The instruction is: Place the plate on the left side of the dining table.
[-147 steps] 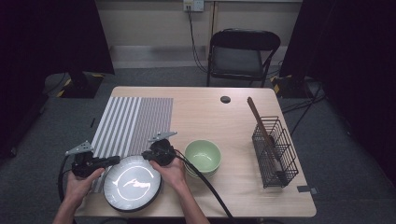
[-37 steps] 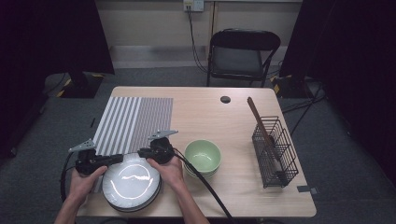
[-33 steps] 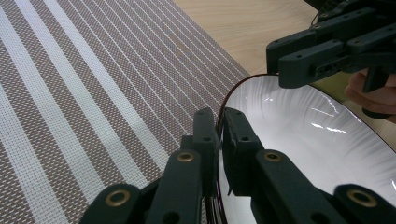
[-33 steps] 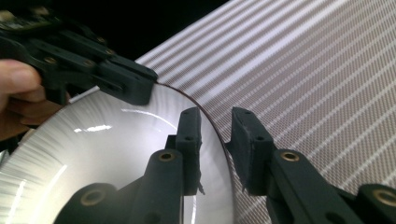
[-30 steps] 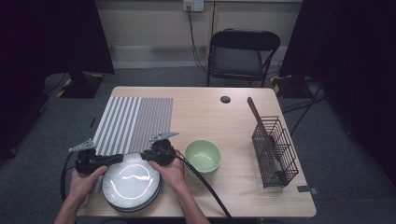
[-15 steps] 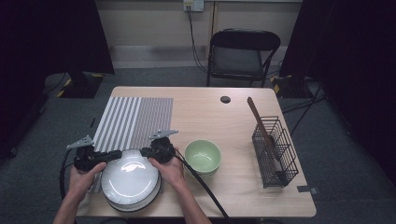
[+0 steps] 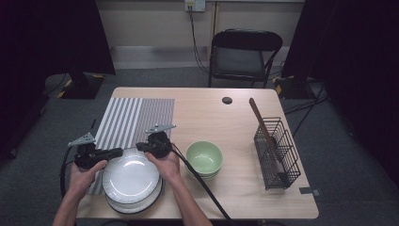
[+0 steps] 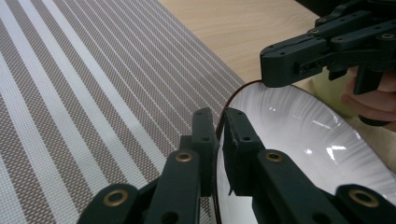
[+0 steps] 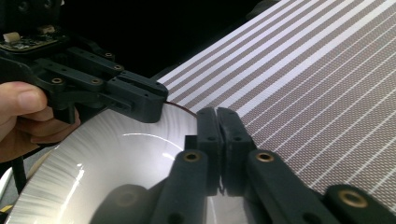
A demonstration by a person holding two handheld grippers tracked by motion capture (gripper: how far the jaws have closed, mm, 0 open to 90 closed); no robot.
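Plate: glossy round white plate with a thin dark rim point(image 7: 131, 177), lifted at the table's near left, over a stack of plates point(image 7: 136, 205).
My left gripper point(image 8: 219, 135): pinched on its left rim.
My right gripper point(image 9: 217, 133): clamped on the far rim (jaws nearly meeting).
Hidden: the stack underneath, mostly covered.
Containers: black wire basket point(image 7: 277, 155) holds a brown wooden utensil point(image 7: 261, 125); pale green bowl point(image 7: 204, 157) inside unclear.

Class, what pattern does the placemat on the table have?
The placemat has brown and white stripes, clearest in the left gripper view.
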